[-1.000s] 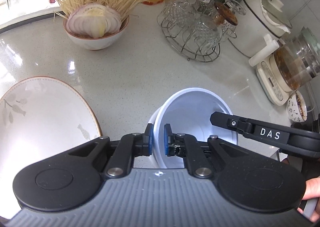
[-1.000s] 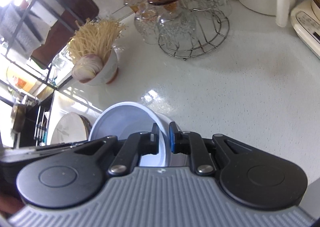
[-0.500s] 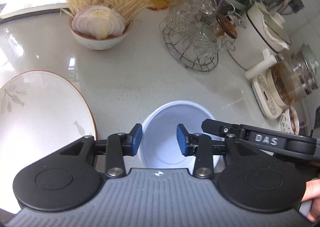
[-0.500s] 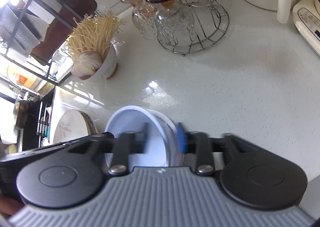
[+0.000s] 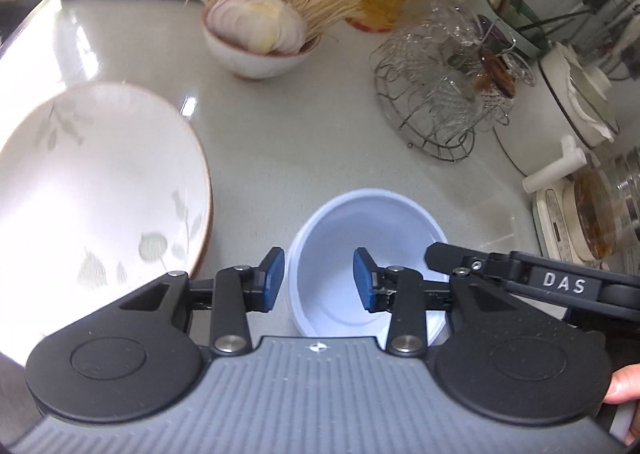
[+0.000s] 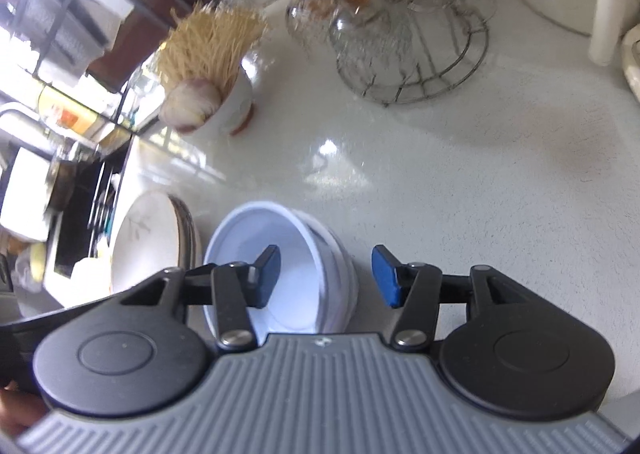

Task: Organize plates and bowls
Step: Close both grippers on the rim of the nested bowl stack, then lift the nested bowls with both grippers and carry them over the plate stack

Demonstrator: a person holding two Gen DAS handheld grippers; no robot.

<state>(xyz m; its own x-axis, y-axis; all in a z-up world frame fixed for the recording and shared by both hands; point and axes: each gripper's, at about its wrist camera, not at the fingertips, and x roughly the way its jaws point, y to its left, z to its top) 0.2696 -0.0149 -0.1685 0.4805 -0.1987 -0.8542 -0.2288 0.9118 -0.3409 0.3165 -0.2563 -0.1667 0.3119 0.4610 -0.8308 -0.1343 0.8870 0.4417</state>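
Both grippers, the left gripper (image 5: 319,280) and the right gripper (image 6: 326,276), have just been opening, and now stand spread around the white bowl's (image 5: 368,254) rim without pinching. Lift them straight up so the bowl stays put beside the big plate (image 5: 96,189).

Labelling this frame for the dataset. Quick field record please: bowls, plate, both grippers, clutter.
blue bowl: upright on counter, looks nested in a second bowl in the right wrist view
plate: left of blue bowl, apart from it
left gripper: jaws have just been opening; bowl's near-left rim between fingers, not pressed
right gripper: jaws have just been opening; bowl's right wall between fingers, not pressed
onion bowl: back of counter, noodles behind the onion
glass rack: back right
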